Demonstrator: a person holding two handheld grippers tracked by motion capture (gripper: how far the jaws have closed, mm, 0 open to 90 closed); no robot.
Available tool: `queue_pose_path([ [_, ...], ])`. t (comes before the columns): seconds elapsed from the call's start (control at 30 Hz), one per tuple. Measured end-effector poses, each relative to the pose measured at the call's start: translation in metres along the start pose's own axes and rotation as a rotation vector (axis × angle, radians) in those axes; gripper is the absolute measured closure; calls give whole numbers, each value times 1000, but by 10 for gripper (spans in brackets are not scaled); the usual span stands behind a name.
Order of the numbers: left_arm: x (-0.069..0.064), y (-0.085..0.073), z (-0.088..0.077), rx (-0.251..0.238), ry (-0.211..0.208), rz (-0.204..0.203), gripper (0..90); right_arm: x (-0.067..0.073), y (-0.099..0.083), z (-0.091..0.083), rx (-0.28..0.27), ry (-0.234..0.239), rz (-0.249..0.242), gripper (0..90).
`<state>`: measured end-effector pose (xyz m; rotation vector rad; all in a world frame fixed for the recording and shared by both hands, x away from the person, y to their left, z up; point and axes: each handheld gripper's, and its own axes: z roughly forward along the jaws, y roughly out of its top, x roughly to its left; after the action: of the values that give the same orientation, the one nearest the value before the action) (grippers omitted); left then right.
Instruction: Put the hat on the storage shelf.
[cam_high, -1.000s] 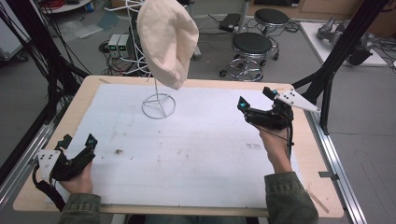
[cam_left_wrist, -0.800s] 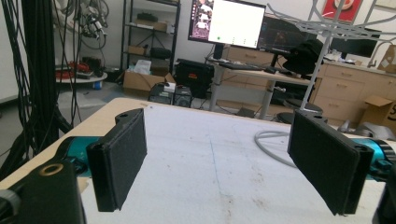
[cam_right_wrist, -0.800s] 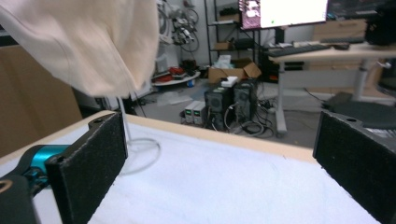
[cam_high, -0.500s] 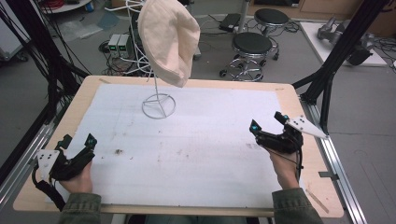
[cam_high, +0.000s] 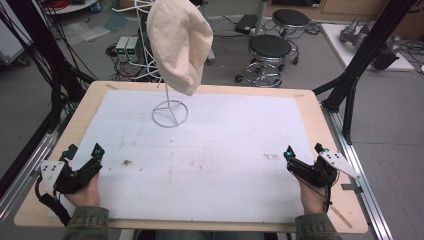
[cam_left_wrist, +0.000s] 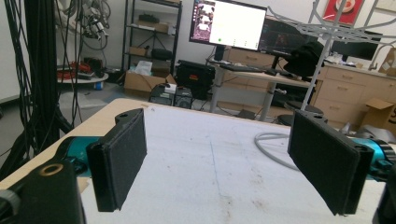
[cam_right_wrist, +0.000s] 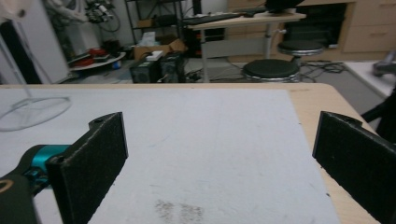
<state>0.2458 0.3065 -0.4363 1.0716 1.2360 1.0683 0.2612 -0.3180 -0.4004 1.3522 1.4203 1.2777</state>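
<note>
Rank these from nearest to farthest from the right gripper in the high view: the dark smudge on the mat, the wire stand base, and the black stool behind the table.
From the right gripper:
1. Dark smudge, just to its left on the mat.
2. Wire stand base, far-left part of the mat.
3. Black stool, on the floor beyond the table's far edge.

The right tool (cam_high: 305, 152) came back from the far right part of the tabletop (cam_high: 210, 150) to its near right corner, dropping low beside the edge, jaws apart. The hat (cam_high: 181, 42) swung slightly.
</note>
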Motion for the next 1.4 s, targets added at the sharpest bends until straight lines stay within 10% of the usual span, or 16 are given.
queue_pose_path([
  [1.4,2,-3,3,19,4,3,196,-5,-10,-15,-45,-75,39,24],
])
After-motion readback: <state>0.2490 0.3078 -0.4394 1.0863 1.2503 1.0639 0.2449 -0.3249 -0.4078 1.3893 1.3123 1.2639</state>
